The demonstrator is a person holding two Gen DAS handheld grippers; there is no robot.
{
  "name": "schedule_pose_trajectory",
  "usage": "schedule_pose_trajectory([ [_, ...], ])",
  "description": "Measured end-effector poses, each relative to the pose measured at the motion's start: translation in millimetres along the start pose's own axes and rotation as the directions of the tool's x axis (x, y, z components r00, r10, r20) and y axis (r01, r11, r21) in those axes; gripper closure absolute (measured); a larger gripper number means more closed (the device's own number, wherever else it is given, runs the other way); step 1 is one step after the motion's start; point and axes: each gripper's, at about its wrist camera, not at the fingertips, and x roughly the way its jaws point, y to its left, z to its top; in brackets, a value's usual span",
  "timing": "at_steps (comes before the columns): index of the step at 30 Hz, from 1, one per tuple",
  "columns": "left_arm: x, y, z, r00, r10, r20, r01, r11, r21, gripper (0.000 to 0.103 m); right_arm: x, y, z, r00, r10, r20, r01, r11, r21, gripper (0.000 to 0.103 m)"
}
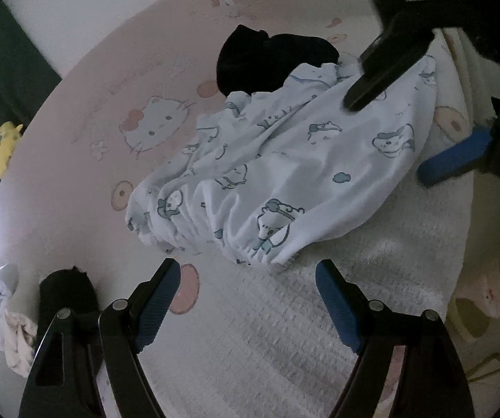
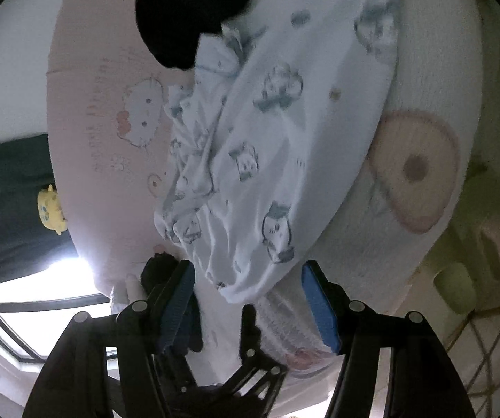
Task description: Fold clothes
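White shorts with a blue cartoon print lie folded on a white towel spread over a pink cartoon-cat bed sheet. The shorts also show in the right wrist view. My left gripper is open and empty, just short of the shorts' elastic waistband. My right gripper is open and empty, above the shorts' near corner; it also shows in the left wrist view, over the shorts' far end. A black garment lies bunched behind the shorts and shows in the right wrist view.
A small black item and a crumpled pale garment lie at the bed's left edge. A yellow plush toy sits beyond the bed. A bright window is below left. A pink item lies at right.
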Motion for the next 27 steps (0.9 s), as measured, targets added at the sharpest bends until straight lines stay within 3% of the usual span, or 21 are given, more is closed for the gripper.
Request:
schedule_pose_trajectory([
  [8, 8, 1, -2, 1.000, -0.021, 0.014, 0.020, 1.000, 0.013, 0.024, 24, 2, 4, 0.999, -0.035, 0.023, 0.036, 0.999, -0.022, 0.040],
  [9, 9, 2, -3, 1.000, -0.023, 0.015, 0.023, 1.000, 0.014, 0.024, 25, 6, 5, 0.998, -0.051, 0.030, 0.052, 0.998, -0.042, 0.046],
  [10, 9, 2, -3, 1.000, -0.025, 0.016, 0.025, 1.000, 0.015, 0.024, 26, 9, 7, 0.997, -0.066, 0.037, 0.068, 0.996, -0.061, 0.073],
  [11, 10, 1, -2, 1.000, -0.026, 0.017, 0.026, 0.999, 0.019, 0.024, 28, 12, 8, 0.996, -0.082, 0.045, 0.085, 0.993, -0.079, 0.087],
  [12, 10, 1, -2, 1.000, -0.026, 0.017, 0.026, 0.999, 0.022, 0.024, 29, 17, 9, 0.994, -0.095, 0.049, 0.099, 0.989, -0.105, 0.095],
  [14, 10, 0, -1, 0.999, -0.030, 0.025, 0.029, 0.999, 0.030, 0.024, 30, 27, 8, 0.994, -0.092, 0.054, 0.100, 0.982, -0.161, 0.095],
  [20, 9, -4, 7, 0.999, -0.017, 0.049, 0.017, 1.000, 0.015, 0.024, 23, 58, 7, 0.997, 0.068, 0.032, -0.057, 0.963, -0.263, 0.096],
  [27, 26, -6, 23, 1.000, 0.018, 0.020, -0.017, 0.999, -0.042, 0.024, 18, 69, 14, 0.987, 0.157, 0.019, -0.146, 0.952, -0.270, 0.096],
])
